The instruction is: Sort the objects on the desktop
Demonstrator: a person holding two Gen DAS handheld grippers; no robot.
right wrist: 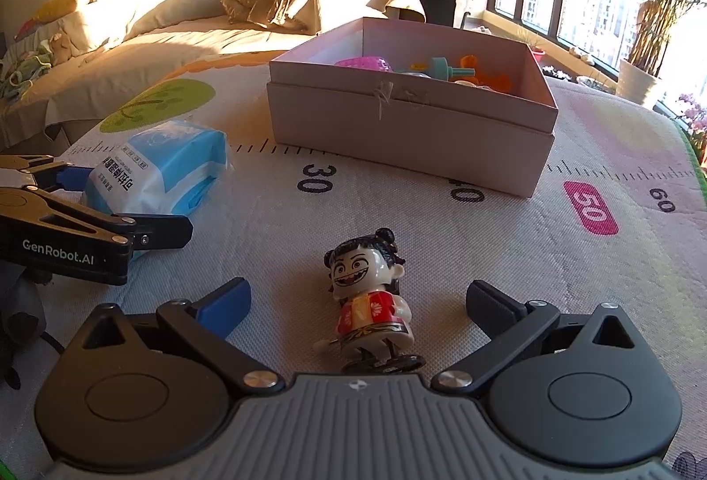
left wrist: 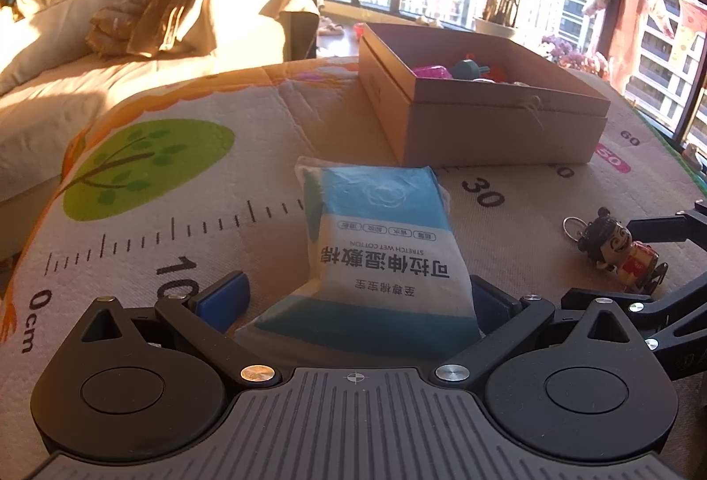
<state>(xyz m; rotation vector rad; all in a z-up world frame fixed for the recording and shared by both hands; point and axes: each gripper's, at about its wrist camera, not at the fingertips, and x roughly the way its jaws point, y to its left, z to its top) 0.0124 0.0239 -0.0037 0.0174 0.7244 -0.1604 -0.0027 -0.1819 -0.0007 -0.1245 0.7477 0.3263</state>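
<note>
Blue-white wet cotton pack [left wrist: 380, 254] lying flat at 6 o'clock from the open box [left wrist: 481, 117]; doll keychain [right wrist: 369, 299] on its back at 3.

Glossy plastic figurine [right wrist: 369, 294] on woven cloth mat [right wrist: 508, 259]

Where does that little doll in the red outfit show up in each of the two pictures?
Left wrist view: the doll lies at the far right on the mat, beyond the blue-and-white packet.
Right wrist view: the doll lies at lower centre, between the open fingers of the right claw, untouched.
Shared landmark: the cardboard box of toys, which sits beyond the doll in both.
</note>
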